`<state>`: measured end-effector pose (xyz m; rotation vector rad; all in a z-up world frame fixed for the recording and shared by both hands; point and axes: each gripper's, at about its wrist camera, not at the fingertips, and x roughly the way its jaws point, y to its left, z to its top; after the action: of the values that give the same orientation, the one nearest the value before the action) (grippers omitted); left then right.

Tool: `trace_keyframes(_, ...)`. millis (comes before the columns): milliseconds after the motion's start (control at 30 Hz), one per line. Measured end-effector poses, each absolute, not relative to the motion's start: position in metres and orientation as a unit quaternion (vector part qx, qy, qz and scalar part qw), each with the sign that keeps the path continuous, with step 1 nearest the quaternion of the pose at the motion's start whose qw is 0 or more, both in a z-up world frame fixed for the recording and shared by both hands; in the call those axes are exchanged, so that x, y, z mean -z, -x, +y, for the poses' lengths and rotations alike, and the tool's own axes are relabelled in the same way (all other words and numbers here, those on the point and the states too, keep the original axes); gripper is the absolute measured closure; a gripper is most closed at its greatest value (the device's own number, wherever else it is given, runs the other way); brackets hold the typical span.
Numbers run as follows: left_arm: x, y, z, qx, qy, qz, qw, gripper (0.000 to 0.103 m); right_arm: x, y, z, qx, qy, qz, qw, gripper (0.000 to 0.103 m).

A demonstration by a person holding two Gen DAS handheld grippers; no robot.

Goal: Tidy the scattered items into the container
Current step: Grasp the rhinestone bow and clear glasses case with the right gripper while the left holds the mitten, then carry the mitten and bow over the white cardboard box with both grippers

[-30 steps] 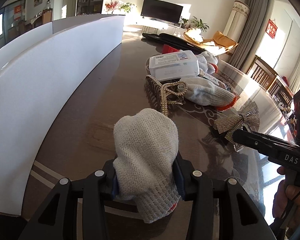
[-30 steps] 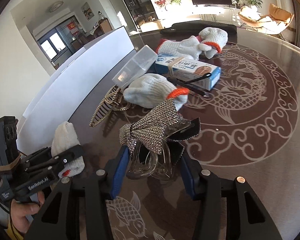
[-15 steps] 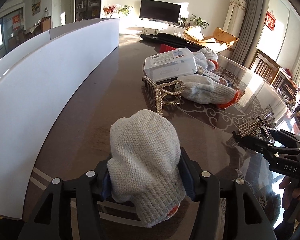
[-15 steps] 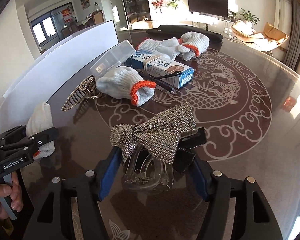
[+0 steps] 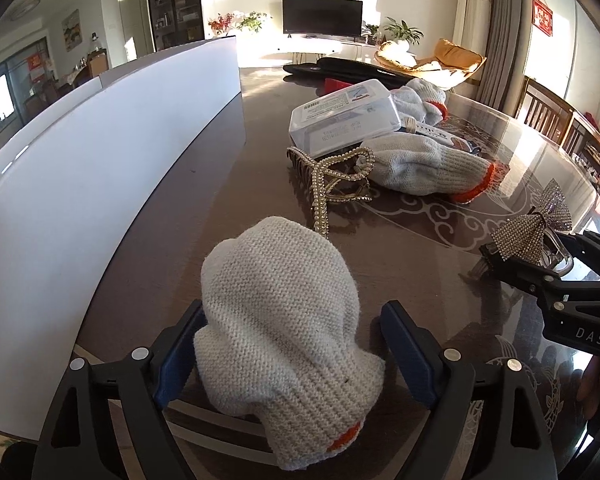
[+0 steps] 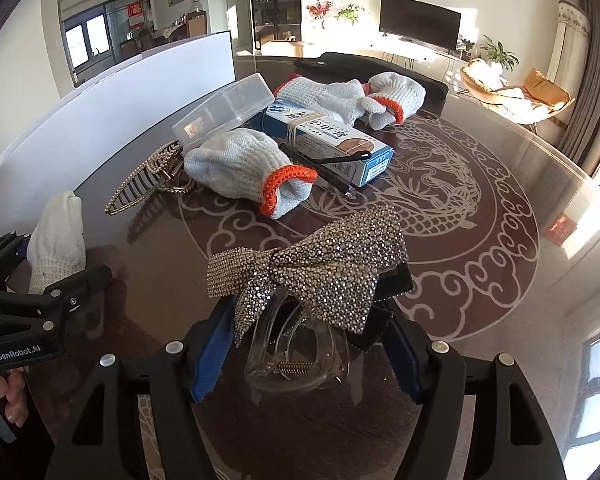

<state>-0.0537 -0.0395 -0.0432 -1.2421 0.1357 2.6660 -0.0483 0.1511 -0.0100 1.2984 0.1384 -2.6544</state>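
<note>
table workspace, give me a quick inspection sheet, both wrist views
surface: dark glossy table with a pale dragon inlay.
job's things: knit glove between the left tongs; rhinestone bow clip between the right tongs; gold claw clip, orange-cuffed glove, clear plastic box, blue carton, two more gloves.
clutter: black pen beside the carton.
grippers: both tongs have just been opening, pads off their items.
cables: nothing seen.
surroundings: white board along the table edge; living room beyond.
</note>
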Motion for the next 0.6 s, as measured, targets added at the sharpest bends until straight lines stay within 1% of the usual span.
trace_keyframes(67, 0.0434, 0.0548, -0.04, -0.901, 0.421, 0.046, 0.098, 0.015, 0.01, 0.0484, 0.1511, 0.894, -0.437, 0.047, 0.092, 0.033)
trace_keyframes(100, 0.0438, 0.0564, -0.0407, -0.9, 0.423, 0.045, 0.096, 0.011, 0.01, 0.0484, 0.1511, 0.894, -0.437, 0.047, 0.092, 0.033)
trace_keyframes(167, 0.0453, 0.0583, -0.0419, -0.898, 0.428, 0.043, 0.091, 0.005, 0.01, 0.0486, 0.1511, 0.893, -0.437, 0.047, 0.092, 0.033)
trace_keyframes(200, 0.0455, 0.058, -0.0423, -0.898, 0.429, 0.042, 0.09, 0.004, 0.01, 0.0485, 0.151, 0.893, -0.437, 0.047, 0.092, 0.033)
trace_keyframes(333, 0.0465, 0.0575, -0.0422, -0.897, 0.43, 0.042, 0.088, 0.003, 0.01, 0.0485, 0.1508, 0.893, -0.437, 0.047, 0.092, 0.033)
trace_keyframes(367, 0.0469, 0.0576, -0.0424, -0.897, 0.432, 0.042, 0.087, 0.0, 0.01, 0.0486, 0.1509, 0.893, -0.437, 0.047, 0.092, 0.033)
trace_keyframes(600, 0.0476, 0.0573, -0.0432, -0.897, 0.432, 0.042, 0.086, 0.0, 0.01, 0.0486, 0.1507, 0.893, -0.437, 0.047, 0.092, 0.033)
